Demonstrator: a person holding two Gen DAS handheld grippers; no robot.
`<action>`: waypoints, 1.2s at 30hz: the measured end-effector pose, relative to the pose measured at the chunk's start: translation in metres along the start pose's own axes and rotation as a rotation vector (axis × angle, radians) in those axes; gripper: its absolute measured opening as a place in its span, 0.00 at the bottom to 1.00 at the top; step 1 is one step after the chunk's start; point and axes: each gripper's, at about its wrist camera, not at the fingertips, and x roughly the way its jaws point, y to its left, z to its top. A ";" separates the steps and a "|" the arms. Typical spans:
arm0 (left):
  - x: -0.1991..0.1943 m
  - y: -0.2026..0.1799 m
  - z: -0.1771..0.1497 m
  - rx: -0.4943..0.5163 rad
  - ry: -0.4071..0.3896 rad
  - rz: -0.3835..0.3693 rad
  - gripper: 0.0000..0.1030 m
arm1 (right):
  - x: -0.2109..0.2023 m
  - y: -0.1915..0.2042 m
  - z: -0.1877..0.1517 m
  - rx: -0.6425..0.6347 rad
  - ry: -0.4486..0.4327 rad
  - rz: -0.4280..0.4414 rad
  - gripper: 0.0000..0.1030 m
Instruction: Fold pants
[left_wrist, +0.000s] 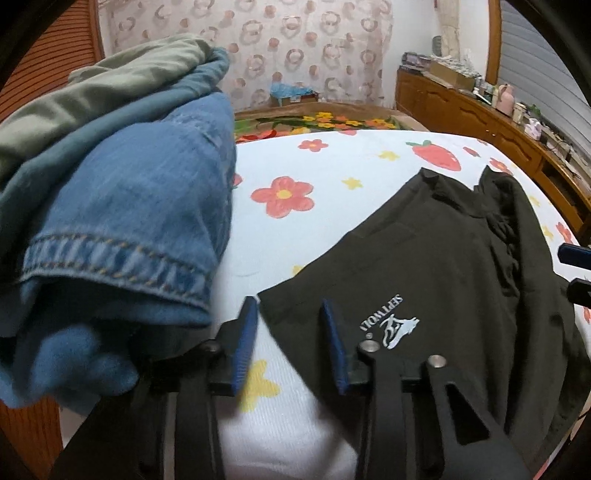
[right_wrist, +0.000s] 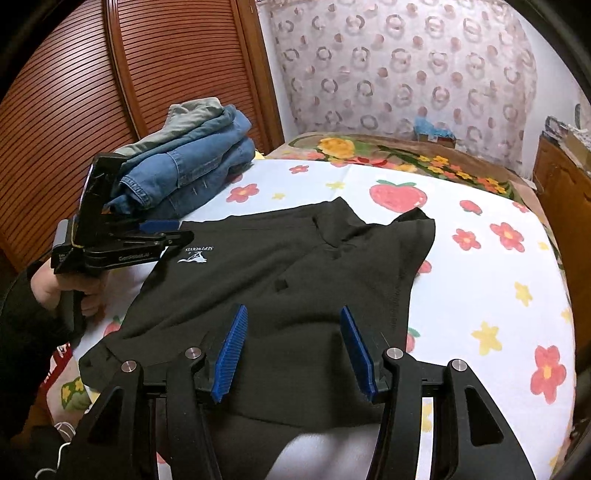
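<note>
Black pants (right_wrist: 295, 266) with a white logo (right_wrist: 195, 256) lie spread flat on the flower-print bed sheet (right_wrist: 480, 295). They also show in the left wrist view (left_wrist: 443, 266). My left gripper (left_wrist: 290, 306) is open and empty, hovering at the pants' left corner near the logo (left_wrist: 391, 328); it shows from the side in the right wrist view (right_wrist: 166, 230). My right gripper (right_wrist: 293, 314) is open and empty, above the near edge of the pants. Its tips show at the right edge of the left wrist view (left_wrist: 576, 271).
A stack of folded jeans and other clothes (right_wrist: 184, 162) sits at the bed's left, close beside my left gripper (left_wrist: 122, 192). A wooden slatted door (right_wrist: 92, 92) stands behind it. A wooden cabinet (left_wrist: 480, 110) runs along the right. A floral blanket (right_wrist: 406, 155) lies at the far end.
</note>
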 end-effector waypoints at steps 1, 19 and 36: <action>-0.001 -0.001 0.000 0.007 -0.002 -0.004 0.22 | 0.001 -0.001 0.000 0.002 -0.001 0.001 0.53; -0.022 0.000 0.002 -0.007 -0.063 0.074 0.11 | -0.012 -0.009 -0.009 0.020 -0.020 -0.037 0.53; -0.105 -0.053 -0.059 0.044 -0.152 -0.087 0.51 | -0.064 -0.012 -0.039 0.033 -0.070 -0.142 0.53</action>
